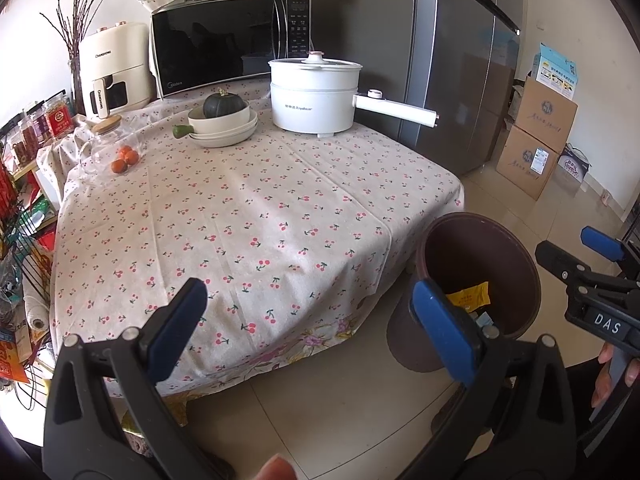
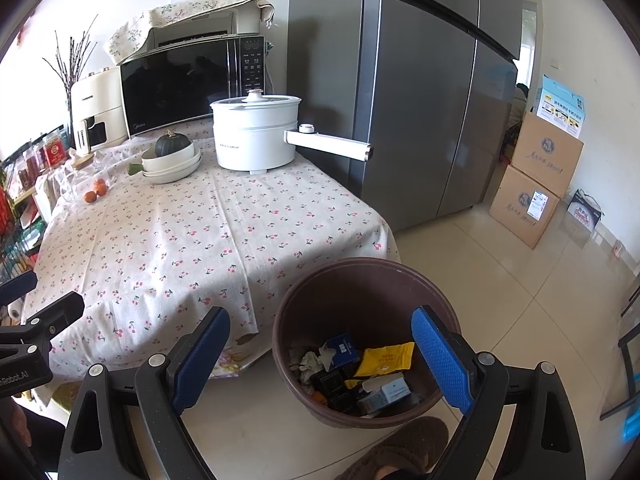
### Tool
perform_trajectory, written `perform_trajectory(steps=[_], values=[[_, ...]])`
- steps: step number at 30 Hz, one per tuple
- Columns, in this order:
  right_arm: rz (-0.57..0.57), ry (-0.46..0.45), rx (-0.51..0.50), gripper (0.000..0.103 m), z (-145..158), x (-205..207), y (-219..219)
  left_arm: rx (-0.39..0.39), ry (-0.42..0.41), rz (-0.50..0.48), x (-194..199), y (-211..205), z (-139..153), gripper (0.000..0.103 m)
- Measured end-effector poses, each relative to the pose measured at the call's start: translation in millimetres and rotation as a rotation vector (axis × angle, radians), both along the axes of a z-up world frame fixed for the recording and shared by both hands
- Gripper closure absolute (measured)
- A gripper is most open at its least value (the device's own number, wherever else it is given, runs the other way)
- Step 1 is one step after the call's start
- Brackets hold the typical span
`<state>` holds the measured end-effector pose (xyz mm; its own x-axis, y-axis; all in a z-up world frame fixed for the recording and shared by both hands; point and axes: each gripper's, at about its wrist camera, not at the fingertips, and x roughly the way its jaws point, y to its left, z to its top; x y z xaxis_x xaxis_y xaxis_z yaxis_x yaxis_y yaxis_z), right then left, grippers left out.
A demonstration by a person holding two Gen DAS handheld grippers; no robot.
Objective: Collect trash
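Observation:
A brown trash bin [image 2: 360, 280] stands on the floor at the table's near right corner; it also shows in the left wrist view [image 1: 480, 236]. It holds several pieces of trash: a yellow wrapper [image 2: 386, 358], crumpled tissue [image 2: 310, 362], a dark blue packet [image 2: 340, 350] and a pale blue carton [image 2: 390, 394]. My right gripper [image 2: 320, 356] is open and empty above the bin's near side. My left gripper [image 1: 316, 328] is open and empty over the table's front edge. The right gripper also shows at the right of the left wrist view [image 1: 592, 264].
The table [image 1: 260, 216] has a cherry-print cloth. At its back stand a white electric pot [image 1: 316, 96], stacked bowls with a squash [image 1: 224, 120], oranges [image 1: 124, 158], a microwave [image 1: 224, 48] and an air fryer [image 1: 114, 68]. A fridge [image 2: 420, 100] and cardboard boxes [image 2: 536, 176] stand right.

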<state>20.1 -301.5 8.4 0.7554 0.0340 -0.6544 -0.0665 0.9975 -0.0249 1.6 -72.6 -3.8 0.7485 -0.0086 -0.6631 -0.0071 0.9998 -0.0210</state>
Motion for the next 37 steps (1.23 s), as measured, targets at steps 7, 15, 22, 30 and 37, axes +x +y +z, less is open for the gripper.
perform_trajectory(steps=[7,15,22,30,37], values=[[0.002,0.005,-0.008,0.009,-2.2,1.7,2.1,-0.004,-0.004,0.000,-0.9,0.6,1.4,0.000],[-0.002,0.006,-0.005,0.009,-2.9,1.2,1.9,-0.007,-0.010,0.002,-1.4,0.0,3.3,0.000],[-0.005,0.005,-0.005,0.009,-2.6,1.0,2.2,-0.004,-0.007,-0.001,-1.1,-0.8,3.0,0.001],[-0.007,0.005,-0.007,0.009,-3.6,1.0,2.3,-0.008,0.009,-0.021,-0.8,-2.7,2.0,0.000],[0.015,0.018,-0.009,0.009,-6.4,2.0,7.9,-0.060,0.000,-0.024,-1.8,5.1,9.6,0.000]])
